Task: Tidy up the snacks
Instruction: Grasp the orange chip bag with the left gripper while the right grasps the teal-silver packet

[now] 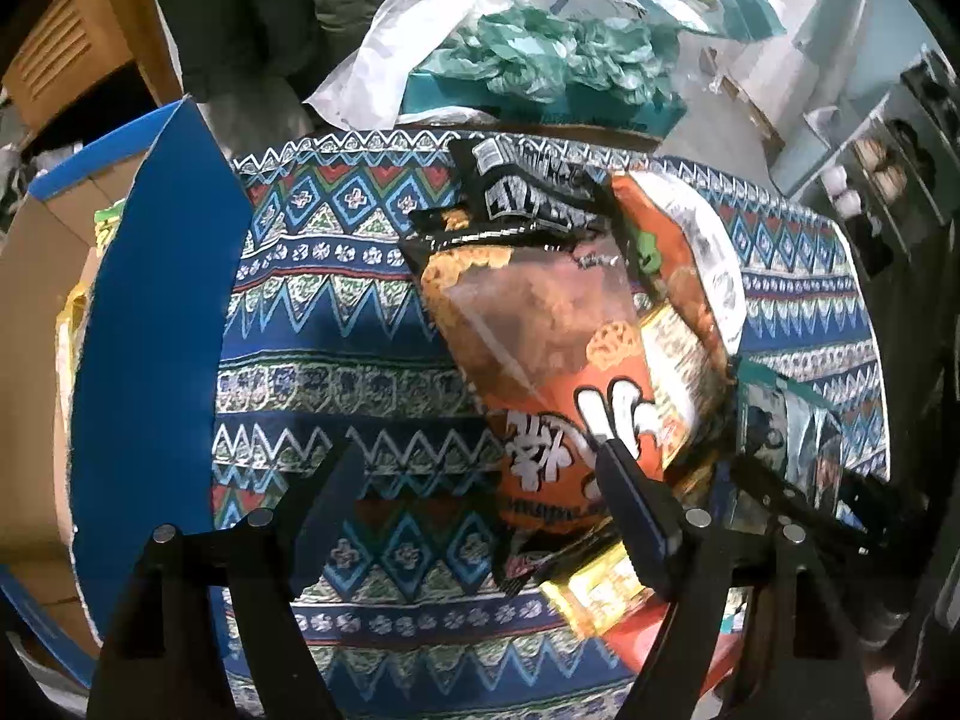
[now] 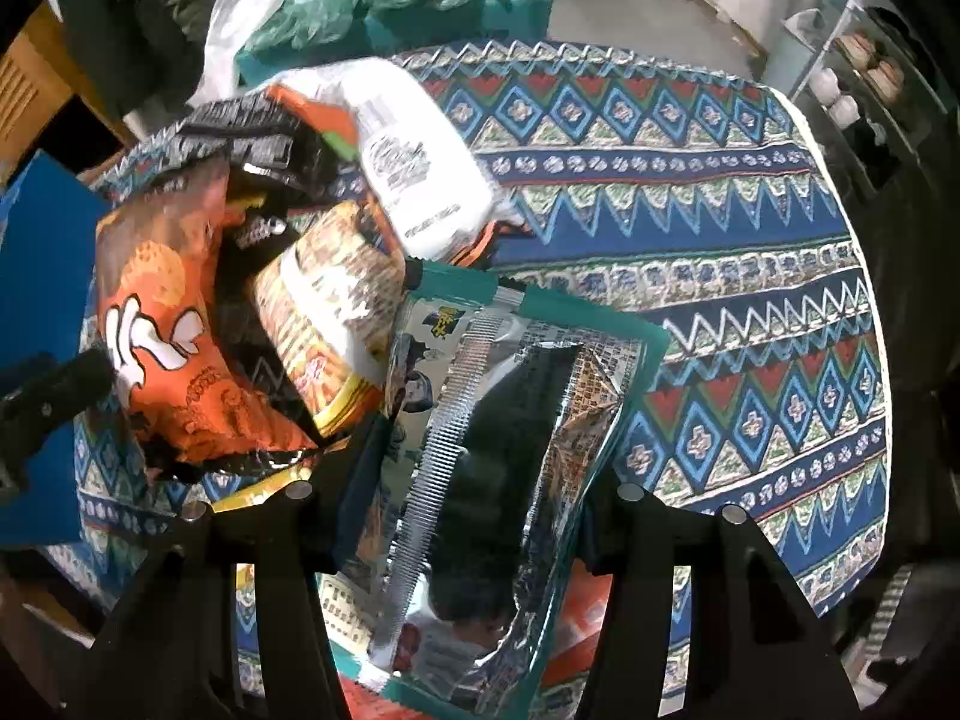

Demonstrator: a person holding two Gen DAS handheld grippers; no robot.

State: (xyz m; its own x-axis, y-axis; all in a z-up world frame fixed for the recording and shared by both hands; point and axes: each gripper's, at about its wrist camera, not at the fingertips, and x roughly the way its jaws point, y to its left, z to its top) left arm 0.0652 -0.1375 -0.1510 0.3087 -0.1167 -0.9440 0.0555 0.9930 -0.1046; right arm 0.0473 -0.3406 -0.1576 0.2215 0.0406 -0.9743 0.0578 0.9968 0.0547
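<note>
Snack bags lying in heap on bench (image 1: 372,360) with patterned cloth. Orange bag (image 1: 558,360) showing big white characters, not readable. Left tool (image 1: 480,498) hanging over cloth, jaws apart, right finger touching orange bag. Right tool (image 2: 474,516) straddling silver-teal bag (image 2: 510,420), jaws apart; contact unclear. Blue box (image 1: 150,330) standing at left.
</note>
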